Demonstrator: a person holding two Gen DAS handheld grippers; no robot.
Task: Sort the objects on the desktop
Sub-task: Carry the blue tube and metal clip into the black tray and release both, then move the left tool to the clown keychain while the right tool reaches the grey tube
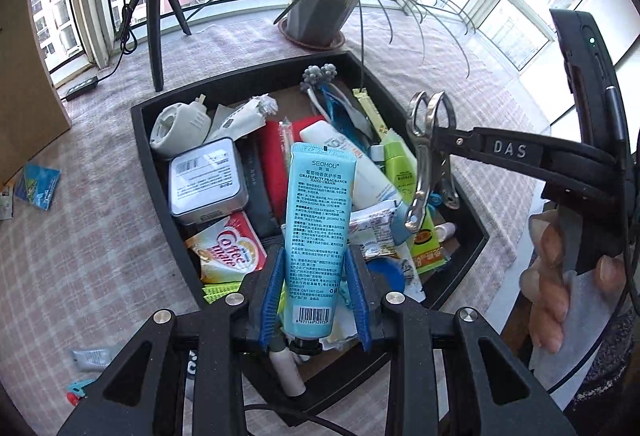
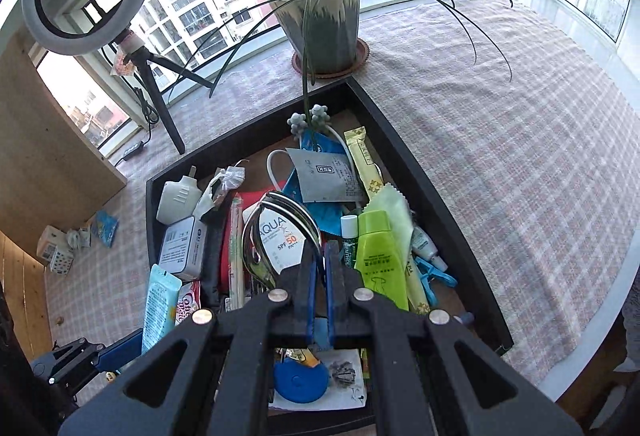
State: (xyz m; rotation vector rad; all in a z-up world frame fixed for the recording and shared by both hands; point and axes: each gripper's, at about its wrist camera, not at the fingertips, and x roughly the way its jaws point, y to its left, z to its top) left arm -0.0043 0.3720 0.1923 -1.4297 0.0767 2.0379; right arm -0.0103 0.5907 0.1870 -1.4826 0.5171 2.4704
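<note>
My left gripper [image 1: 316,272] is shut on a light blue hand cream tube [image 1: 318,236] and holds it upright over the black tray [image 1: 168,163]. The tray is full of mixed small items. My right gripper [image 2: 320,256] is shut on a silver metal eyelash curler [image 2: 276,232] and holds it above the tray's middle. In the left wrist view the curler [image 1: 428,151] hangs from the right gripper [image 1: 436,143] at the tray's right side. In the right wrist view the blue tube [image 2: 158,304] shows at the lower left.
The tray holds a silver tin [image 1: 206,179], a Coffee-mate sachet [image 1: 230,252], a green tube [image 2: 380,256], a sunscreen tube [image 2: 280,236] and a blue disc [image 2: 300,380]. A potted plant [image 2: 320,23] and a ring-light tripod [image 1: 154,19] stand behind. Small packets [image 1: 38,185] lie left on the checked cloth.
</note>
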